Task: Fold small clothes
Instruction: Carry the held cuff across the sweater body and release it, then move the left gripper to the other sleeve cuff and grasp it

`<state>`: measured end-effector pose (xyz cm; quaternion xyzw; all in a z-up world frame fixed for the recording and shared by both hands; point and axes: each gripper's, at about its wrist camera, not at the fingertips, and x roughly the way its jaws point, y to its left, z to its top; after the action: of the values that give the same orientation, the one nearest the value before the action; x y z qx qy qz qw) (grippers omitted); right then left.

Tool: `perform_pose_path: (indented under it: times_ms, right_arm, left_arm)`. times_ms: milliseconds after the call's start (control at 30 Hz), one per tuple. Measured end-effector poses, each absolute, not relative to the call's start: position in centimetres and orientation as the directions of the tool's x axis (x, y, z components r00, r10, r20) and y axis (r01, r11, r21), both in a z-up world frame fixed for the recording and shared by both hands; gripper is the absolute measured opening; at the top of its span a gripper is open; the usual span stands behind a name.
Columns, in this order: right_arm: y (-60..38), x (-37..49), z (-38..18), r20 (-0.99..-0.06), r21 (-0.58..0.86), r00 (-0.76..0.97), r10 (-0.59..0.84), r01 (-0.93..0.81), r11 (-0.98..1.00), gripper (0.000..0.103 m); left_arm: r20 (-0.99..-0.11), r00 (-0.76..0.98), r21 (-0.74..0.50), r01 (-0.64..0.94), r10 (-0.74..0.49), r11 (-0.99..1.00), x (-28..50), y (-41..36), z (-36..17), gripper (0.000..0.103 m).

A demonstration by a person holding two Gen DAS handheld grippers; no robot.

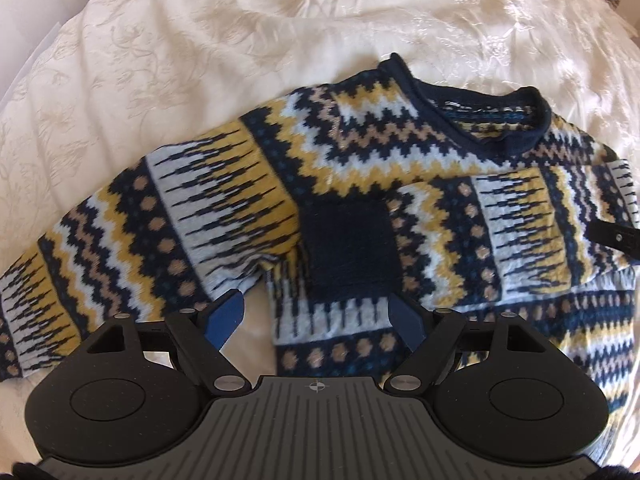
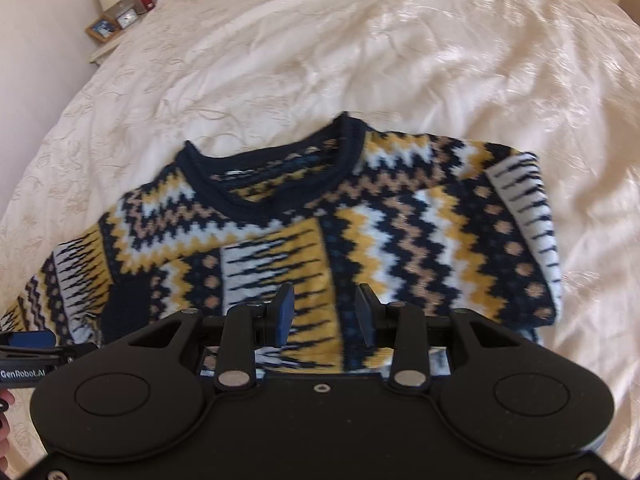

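A patterned sweater [image 1: 360, 168] lies on the cream bedspread [image 1: 200, 40] around the middle of the bed, collar [image 2: 276, 176] toward the far edge, one sleeve [image 1: 500, 224] folded across its chest. The left hand-held gripper [image 1: 316, 320] hovers above it, jaws wide apart and empty. The right hand-held gripper [image 2: 325, 318] has its jaws parted too, seemingly gripping nothing, though blur makes this uncertain.

Sweater [image 1: 360, 184] on bedspread [image 1: 200, 40]; nightstand [image 2: 106, 46] left, behind.
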<state>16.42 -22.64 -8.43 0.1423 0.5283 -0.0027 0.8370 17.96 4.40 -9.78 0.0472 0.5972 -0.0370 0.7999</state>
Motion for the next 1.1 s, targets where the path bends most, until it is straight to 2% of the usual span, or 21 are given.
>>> perform_pose_path:
  times_ms: [133, 267, 367, 633, 767, 833, 900, 1100]
  right_arm:
    - [-26.3, 16.2, -8.9, -0.894, 0.218, 0.436, 0.105, 0.219, 0.951, 0.046]
    - [-28.5, 16.9, -9.3, -0.896, 0.205, 0.436, 0.085, 0.236, 0.950, 0.046]
    - [-29.3, 17.8, -10.0, -0.893, 0.214, 0.440, 0.092, 0.237, 0.948, 0.051]
    - [-30.6, 20.0, -13.4, -0.921, 0.180, 0.383, 0.071, 0.259, 0.949, 0.053]
    - [-31.5, 20.0, -13.7, -0.922, 0.187, 0.383, 0.061, 0.303, 0.934, 0.054]
    - [-31.3, 19.9, -13.2, -0.918, 0.182, 0.394, 0.051, 0.303, 0.936, 0.061]
    - [-31.0, 19.4, -12.5, -0.910, 0.181, 0.413, 0.043, 0.302, 0.936, 0.075]
    - [-29.1, 17.8, -10.4, -0.897, 0.200, 0.439, 0.061, 0.278, 0.940, 0.080]
  left_arm:
    - [-0.958, 0.288, 0.050, 0.154, 0.004, 0.987, 19.2, 1.7, -11.6, 0.079]
    - [-0.966, 0.252, 0.107, 0.163, 0.064, 0.981, 20.0, 0.7, -14.2, 0.079]
    - [-0.972, 0.221, 0.112, 0.149, 0.078, 0.982, 20.3, 1.0, -15.9, 0.080]
    - [-0.965, 0.230, 0.161, 0.145, 0.125, 0.976, 20.7, 0.6, -17.1, 0.096]
    - [-0.959, 0.253, 0.167, 0.130, 0.130, 0.977, 20.6, 0.3, -17.2, 0.099]
    - [-0.956, 0.263, 0.167, 0.125, 0.130, 0.978, 20.6, 0.2, -17.4, 0.099]
    - [-0.954, 0.269, 0.171, 0.127, 0.132, 0.977, 20.6, 0.0, -17.4, 0.099]
    - [-0.953, 0.287, 0.140, 0.129, 0.098, 0.982, 20.0, 0.2, -16.6, 0.097]
